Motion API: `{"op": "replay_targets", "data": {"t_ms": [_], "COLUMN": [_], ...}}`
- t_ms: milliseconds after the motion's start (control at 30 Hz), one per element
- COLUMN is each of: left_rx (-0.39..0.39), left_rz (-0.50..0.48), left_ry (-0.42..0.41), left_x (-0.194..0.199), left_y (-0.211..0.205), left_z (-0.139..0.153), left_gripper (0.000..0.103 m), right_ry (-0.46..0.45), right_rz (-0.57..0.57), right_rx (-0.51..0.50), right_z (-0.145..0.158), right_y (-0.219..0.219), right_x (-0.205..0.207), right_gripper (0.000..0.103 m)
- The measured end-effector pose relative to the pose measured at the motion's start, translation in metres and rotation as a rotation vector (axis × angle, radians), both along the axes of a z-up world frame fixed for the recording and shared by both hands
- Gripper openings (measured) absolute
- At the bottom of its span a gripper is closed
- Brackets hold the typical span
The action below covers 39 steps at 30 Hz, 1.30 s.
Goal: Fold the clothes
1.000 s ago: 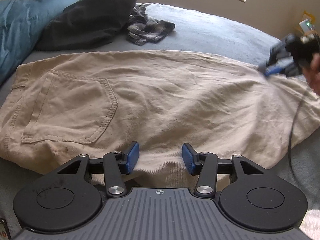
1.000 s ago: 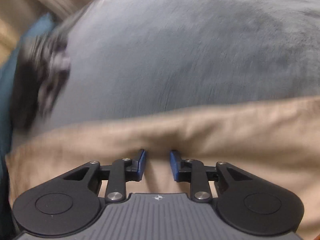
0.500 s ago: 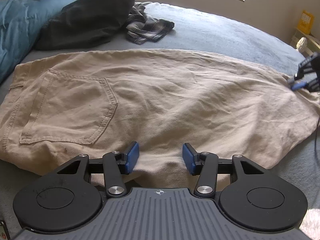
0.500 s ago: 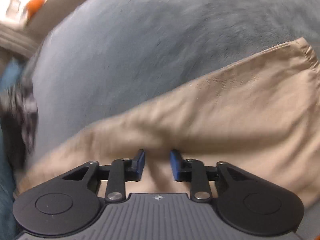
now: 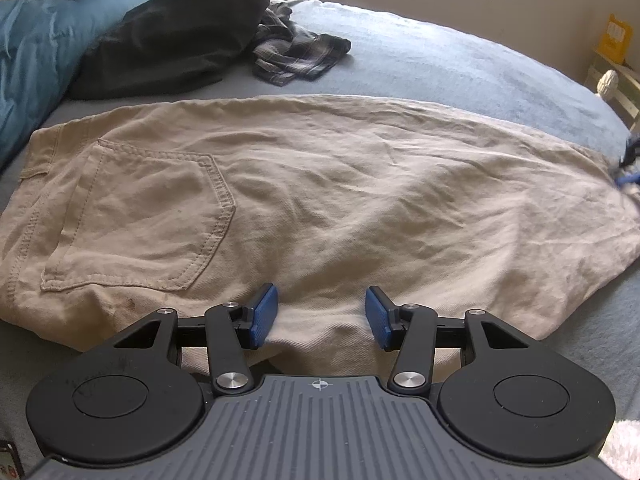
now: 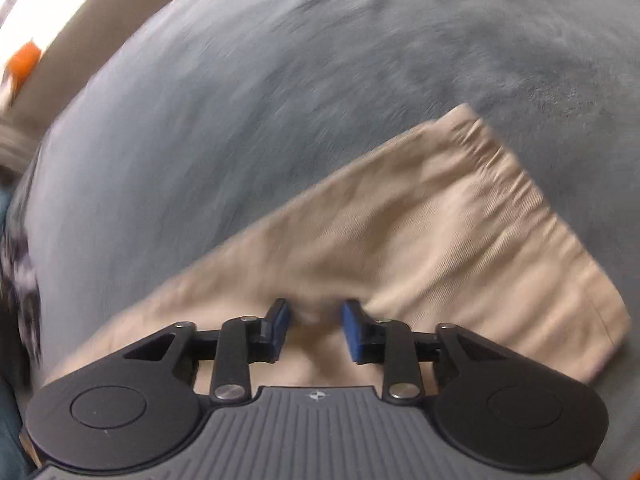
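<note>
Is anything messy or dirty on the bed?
Yes. The tan trousers have small dark stains just below the back pocket, near their front edge. A plaid garment lies crumpled, not folded, at the far side of the bed beside a dark pillow.

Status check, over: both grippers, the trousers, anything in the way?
Left gripper open over trousers. Right gripper opening, cloth bunched between jaws near the hem. Plaid garment and dark pile lie apart.
</note>
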<state>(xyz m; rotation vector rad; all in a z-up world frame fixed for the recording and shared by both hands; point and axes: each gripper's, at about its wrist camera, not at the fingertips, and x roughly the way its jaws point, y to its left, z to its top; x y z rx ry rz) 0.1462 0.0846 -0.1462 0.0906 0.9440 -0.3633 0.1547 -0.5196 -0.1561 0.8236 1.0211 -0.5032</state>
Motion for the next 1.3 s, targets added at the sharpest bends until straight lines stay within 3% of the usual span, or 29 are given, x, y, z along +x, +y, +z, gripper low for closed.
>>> {"op": "replay_targets", "data": {"t_ms": [100, 133, 267, 333, 433, 500, 600, 767, 900, 967, 1067, 1167, 1300], "left_rx": [0.003, 0.003, 0.009, 0.012, 0.024, 0.026, 0.028, 0.019, 0.017, 0.012, -0.001, -0.035, -0.053], "left_rz": [-0.004, -0.004, -0.002, 0.001, -0.01, -0.015, -0.02, -0.007, -0.009, -0.008, 0.002, 0.029, 0.087], "left_ry": [0.005, 0.005, 0.002, 0.004, 0.009, 0.015, 0.019, 0.027, 0.039, 0.046, 0.033, 0.011, 0.007], "left_x": [0.001, 0.001, 0.0, 0.001, 0.003, 0.005, 0.006, 0.008, 0.012, 0.013, 0.011, 0.005, 0.0], "left_y": [0.0, 0.0, -0.001, -0.002, -0.002, -0.002, -0.002, -0.002, -0.002, -0.001, 0.004, 0.013, 0.029], "left_z": [0.0, 0.0, 0.0, 0.0, 0.001, 0.001, 0.0, -0.001, 0.001, 0.003, 0.013, 0.025, 0.033], "left_gripper": [0.049, 0.049, 0.049, 0.049, 0.05, 0.05, 0.05, 0.051, 0.051, 0.051, 0.051, 0.051, 0.051], "right_ry": [-0.029, -0.023, 0.004, 0.053, 0.053, 0.06, 0.103, 0.062, 0.219, 0.276, 0.259, 0.158, 0.01], "right_rz": [-0.083, -0.08, -0.006, 0.07, 0.02, -0.051, -0.02, 0.207, 0.161, 0.028, 0.011, 0.181, 0.602], "right_rx": [-0.143, -0.141, 0.007, 0.031, -0.056, -0.192, -0.348, -0.249, -0.392, -0.466, -0.502, -0.498, -0.5], "right_z": [0.019, 0.024, 0.023, 0.011, 0.001, 0.009, 0.027, 0.036, 0.017, 0.024, 0.049, 0.07, 0.065], "right_y": [-0.016, -0.018, -0.014, -0.006, -0.007, -0.014, -0.006, 0.026, 0.016, 0.003, 0.013, 0.059, 0.163], "right_x": [0.002, 0.0, -0.024, -0.022, -0.012, -0.01, -0.014, -0.042, -0.064, -0.082, -0.105, -0.103, -0.073], "right_gripper": [0.029, 0.03, 0.034, 0.034, 0.03, 0.03, 0.032, 0.033, 0.03, 0.033, 0.033, 0.033, 0.033]}}
